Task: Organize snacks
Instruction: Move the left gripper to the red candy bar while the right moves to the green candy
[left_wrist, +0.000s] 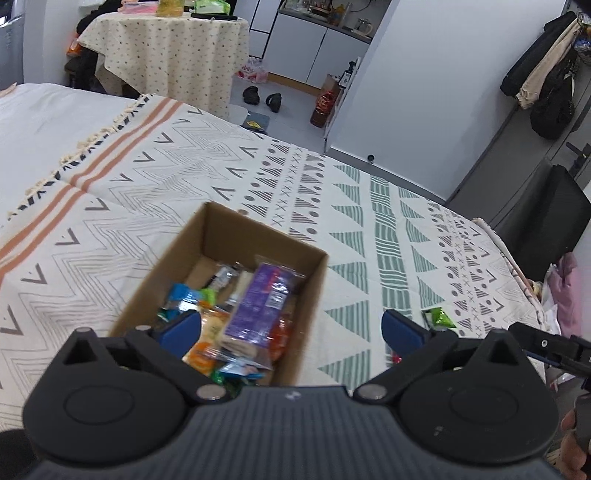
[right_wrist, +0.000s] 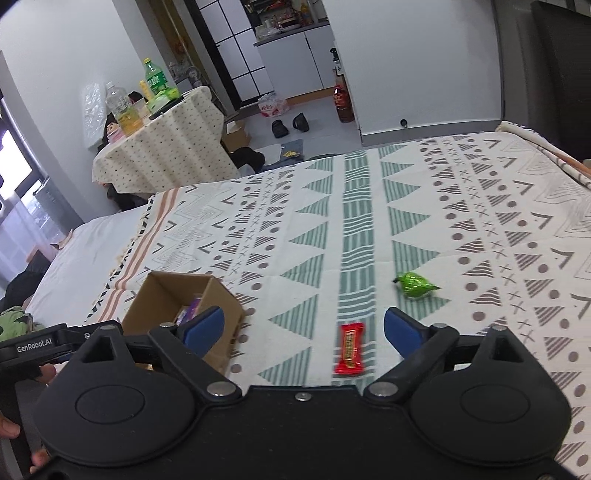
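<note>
While both hand-held grippers (left_wrist: 291, 328) (right_wrist: 303, 328) gape empty: cardboard box (left_wrist: 192, 243) of wrapped snacks (left_wrist: 255, 299), purple packet uppermost.

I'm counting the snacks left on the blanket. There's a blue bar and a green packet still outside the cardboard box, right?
Nearly. The bar is red, not blue, as the right wrist view shows. It and the green packet do lie on the blanket, outside the cardboard box.

Bed (right_wrist: 424, 206) under patterned cream throw with green, grey, orange bands. Beyond, round table (right_wrist: 166, 147) draped in dotted cloth, bottles on top. Grey floor (left_wrist: 295, 99), slippers (right_wrist: 290, 125). White cabinets (left_wrist: 314, 55), pale walls. Coats hanging (left_wrist: 546, 74) at right. Daylight from window (right_wrist: 14, 162) at left.
</note>
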